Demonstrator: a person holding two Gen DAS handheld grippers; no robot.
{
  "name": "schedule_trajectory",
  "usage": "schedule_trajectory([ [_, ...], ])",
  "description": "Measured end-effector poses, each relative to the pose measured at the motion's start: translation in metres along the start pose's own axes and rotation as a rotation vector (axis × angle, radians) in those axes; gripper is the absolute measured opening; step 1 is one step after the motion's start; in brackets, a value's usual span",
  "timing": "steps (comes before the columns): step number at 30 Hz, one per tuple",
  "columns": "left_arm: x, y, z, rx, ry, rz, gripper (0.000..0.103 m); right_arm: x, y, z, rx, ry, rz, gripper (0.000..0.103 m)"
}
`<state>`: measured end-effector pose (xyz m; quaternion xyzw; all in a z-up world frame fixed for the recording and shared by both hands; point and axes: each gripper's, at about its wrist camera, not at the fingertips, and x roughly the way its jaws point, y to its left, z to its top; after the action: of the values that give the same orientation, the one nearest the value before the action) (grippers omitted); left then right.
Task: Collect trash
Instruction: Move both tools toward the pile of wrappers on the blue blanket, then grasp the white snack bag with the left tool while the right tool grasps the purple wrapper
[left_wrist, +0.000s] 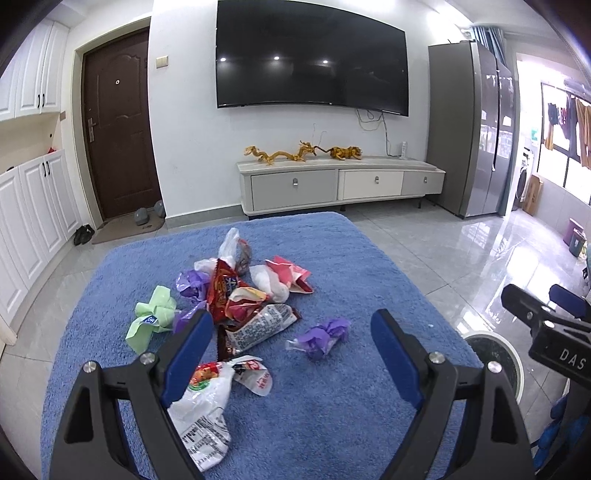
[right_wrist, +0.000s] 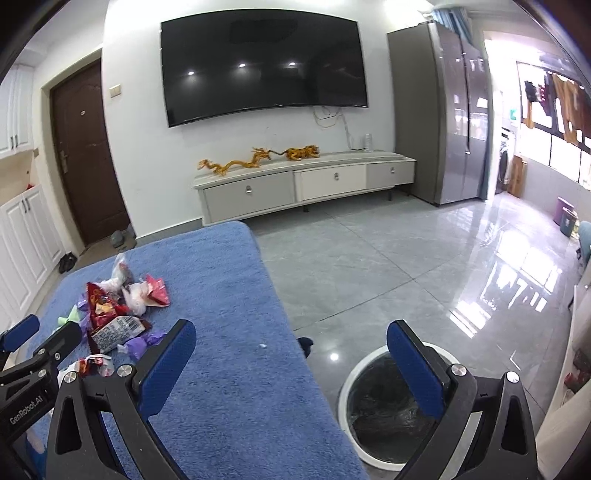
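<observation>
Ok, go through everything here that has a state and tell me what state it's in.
Left gripper: open, empty, over the wrappers.
Right gripper: open, empty, above the bin's edge.
Trash bin: uncovered, lined with a black bag.
Snack wrappers: crumpled, piled on the blue rug.
Television: off.
Front door: closed.
TV cabinet drawers: closed.

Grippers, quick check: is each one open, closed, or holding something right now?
Left gripper: open, holding nothing, fingers spread above the wrappers on the blue rug.
Right gripper: open, holding nothing, over the rug's edge beside the trash bin.
</observation>
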<state>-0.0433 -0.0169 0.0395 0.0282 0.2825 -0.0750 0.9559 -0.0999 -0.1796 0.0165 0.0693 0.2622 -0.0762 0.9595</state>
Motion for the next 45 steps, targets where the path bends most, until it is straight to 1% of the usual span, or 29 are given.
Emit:
schedule_trajectory([
  [4,0.005,0.024,-0.002,-0.038,0.019,0.0,0.087,0.002,0.01,0.006,-0.013,-0.006,0.057,0.103],
  [7,0.004,0.052,-0.007,-0.069,0.019,0.021,0.087,0.006,0.019,0.01,-0.039,-0.004,0.102,0.103],
  [10,0.0,0.084,-0.014,-0.093,0.027,0.054,0.087,0.022,0.032,0.011,-0.064,0.063,0.163,0.103],
  [12,-0.002,0.105,-0.02,-0.104,0.047,0.07,0.087,0.035,0.045,0.01,-0.104,0.122,0.212,0.103],
  [13,-0.002,0.115,-0.024,-0.107,0.058,0.077,0.087,0.037,0.05,0.008,-0.119,0.135,0.223,0.103],
  [14,-0.004,0.127,-0.029,-0.111,0.073,0.073,0.087,0.043,0.058,0.006,-0.143,0.159,0.253,0.103],
  [15,-0.006,0.134,-0.032,-0.115,0.081,0.063,0.087,0.049,0.066,0.004,-0.157,0.184,0.298,0.103],
  [16,-0.009,0.14,-0.036,-0.119,0.09,0.048,0.087,0.053,0.071,0.0,-0.161,0.199,0.323,0.103],
  [19,-0.015,0.151,-0.048,-0.121,0.114,-0.023,0.087,0.07,0.092,-0.01,-0.179,0.274,0.411,0.103],
  [21,-0.016,0.15,-0.054,-0.11,0.129,-0.078,0.087,0.08,0.101,-0.014,-0.183,0.306,0.445,0.103],
  [24,-0.009,0.138,-0.059,-0.092,0.154,-0.134,0.087,0.099,0.116,-0.02,-0.172,0.358,0.51,0.103],
  [28,0.012,0.124,-0.067,-0.077,0.211,-0.167,0.087,0.116,0.128,-0.022,-0.194,0.387,0.526,0.103],
  [30,0.024,0.121,-0.071,-0.094,0.241,-0.179,0.086,0.123,0.132,-0.022,-0.198,0.402,0.542,0.1],
  [32,0.032,0.121,-0.074,-0.117,0.263,-0.191,0.082,0.129,0.136,-0.022,-0.215,0.409,0.545,0.098],
  [33,0.035,0.121,-0.076,-0.125,0.274,-0.193,0.077,0.132,0.138,-0.023,-0.223,0.416,0.546,0.094],
  [34,0.037,0.12,-0.077,-0.133,0.282,-0.2,0.074,0.136,0.139,-0.025,-0.224,0.427,0.546,0.088],
  [35,0.039,0.121,-0.078,-0.141,0.289,-0.211,0.071,0.138,0.14,-0.026,-0.222,0.433,0.544,0.084],
  [36,0.04,0.12,-0.079,-0.149,0.296,-0.225,0.064,0.14,0.14,-0.027,-0.221,0.435,0.539,0.078],
  [37,0.04,0.119,-0.08,-0.15,0.3,-0.233,0.056,0.141,0.139,-0.029,-0.222,0.433,0.531,0.069],
  [38,0.039,0.117,-0.08,-0.147,0.301,-0.23,0.054,0.143,0.137,-0.029,-0.221,0.432,0.527,0.066],
  [39,0.038,0.116,-0.08,-0.143,0.301,-0.224,0.041,0.143,0.135,-0.03,-0.215,0.428,0.529,0.063],
  [40,0.038,0.115,-0.08,-0.142,0.306,-0.222,0.037,0.141,0.133,-0.03,-0.211,0.424,0.529,0.058],
  [41,0.036,0.115,-0.08,-0.144,0.303,-0.218,0.036,0.138,0.13,-0.029,-0.208,0.42,0.534,0.057],
  [43,0.031,0.114,-0.079,-0.144,0.296,-0.208,0.03,0.134,0.127,-0.028,-0.208,0.41,0.537,0.05],
  [45,0.024,0.115,-0.078,-0.145,0.287,-0.197,0.025,0.127,0.122,-0.028,-0.203,0.399,0.545,0.048],
])
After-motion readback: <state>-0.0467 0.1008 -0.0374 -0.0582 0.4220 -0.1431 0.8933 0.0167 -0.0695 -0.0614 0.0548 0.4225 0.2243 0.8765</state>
